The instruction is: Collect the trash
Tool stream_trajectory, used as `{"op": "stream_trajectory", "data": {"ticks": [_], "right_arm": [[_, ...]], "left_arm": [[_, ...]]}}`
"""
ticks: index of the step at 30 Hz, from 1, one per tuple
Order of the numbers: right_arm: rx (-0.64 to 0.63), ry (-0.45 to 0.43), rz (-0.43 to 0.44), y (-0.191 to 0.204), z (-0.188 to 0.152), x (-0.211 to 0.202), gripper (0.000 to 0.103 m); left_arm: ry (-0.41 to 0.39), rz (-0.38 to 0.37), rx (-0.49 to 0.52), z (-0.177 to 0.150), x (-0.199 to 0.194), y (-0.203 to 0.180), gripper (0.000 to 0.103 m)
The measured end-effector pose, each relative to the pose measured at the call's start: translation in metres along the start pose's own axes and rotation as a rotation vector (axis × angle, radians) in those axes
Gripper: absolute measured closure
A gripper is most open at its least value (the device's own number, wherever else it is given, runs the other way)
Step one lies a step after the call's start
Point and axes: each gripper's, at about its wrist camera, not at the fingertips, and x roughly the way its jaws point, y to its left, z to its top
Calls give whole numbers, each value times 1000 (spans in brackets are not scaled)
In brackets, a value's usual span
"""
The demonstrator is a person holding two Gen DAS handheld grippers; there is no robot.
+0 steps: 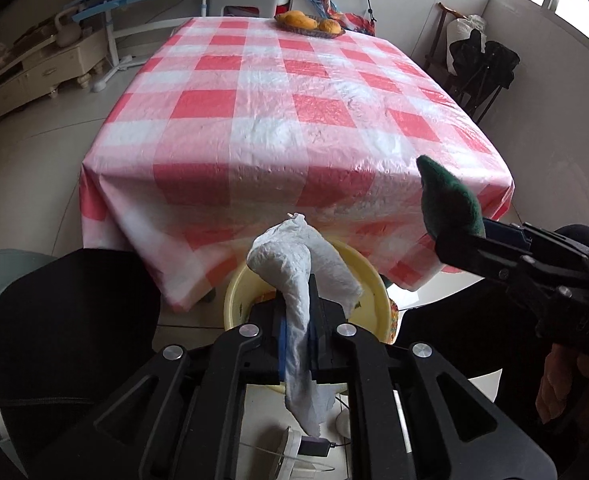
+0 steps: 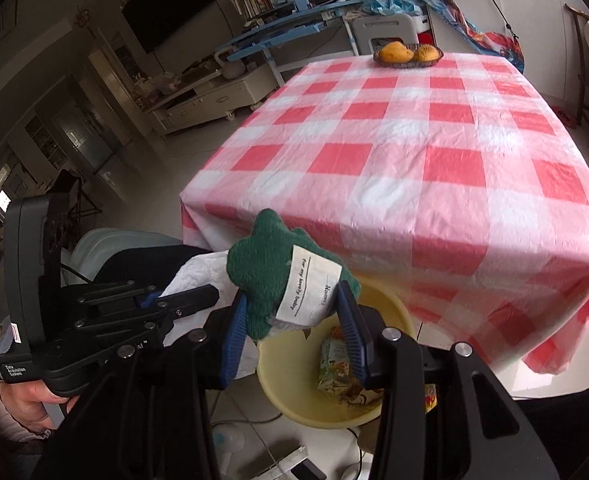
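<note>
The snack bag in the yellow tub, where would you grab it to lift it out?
Judging by its pose, pinch the crumpled top edge of the snack bag from above. It stands against the wall of the yellow tub, whose sides block any sideways approach.

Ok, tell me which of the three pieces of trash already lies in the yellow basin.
The crinkled snack wrapper lies in the yellow basin. The white tissue is pinched in the left tongs, the green knit piece in the right tongs.

White paper tag (image 2: 308,294) on the green knitted cloth (image 2: 260,276): cursive "For my lovely baby". Black handheld gripper body (image 2: 34,344), small white print: "Data Acquisition System".
</note>
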Motion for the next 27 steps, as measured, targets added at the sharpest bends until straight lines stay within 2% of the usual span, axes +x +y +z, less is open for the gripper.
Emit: {"op": "stream_trajectory", "data": {"ticks": [3,5,7,11,14,16,18,21,27], "right_arm": [[16,54,-12,1,-6,9,57],[29,75,-21,1,-10,14,57],[39,77,-27,0,-10,15,56],[41,26,-50,2,-10,7,45],[11,-46,-103,9,-10,-4,35],[-13,-111,-154,14,-9,-13,28],[-39,-192,-234,20,-9,-27,17],[-66,-310,-340,27,-10,-44,9],[-71,-500,-480,28,-9,-76,8]], "left_arm": [[-31,5,-4,0,-9,-1,76],[-70,16,0,4,-18,-2,60],[-115,30,1,7,-29,-3,52],[-197,62,9,12,-47,-7,38],[-260,92,17,13,-61,-10,27],[-301,102,23,14,-70,-13,24],[-337,108,27,15,-79,-16,21],[-386,118,33,16,-92,-20,18],[-467,133,36,17,-117,-28,14]]}}
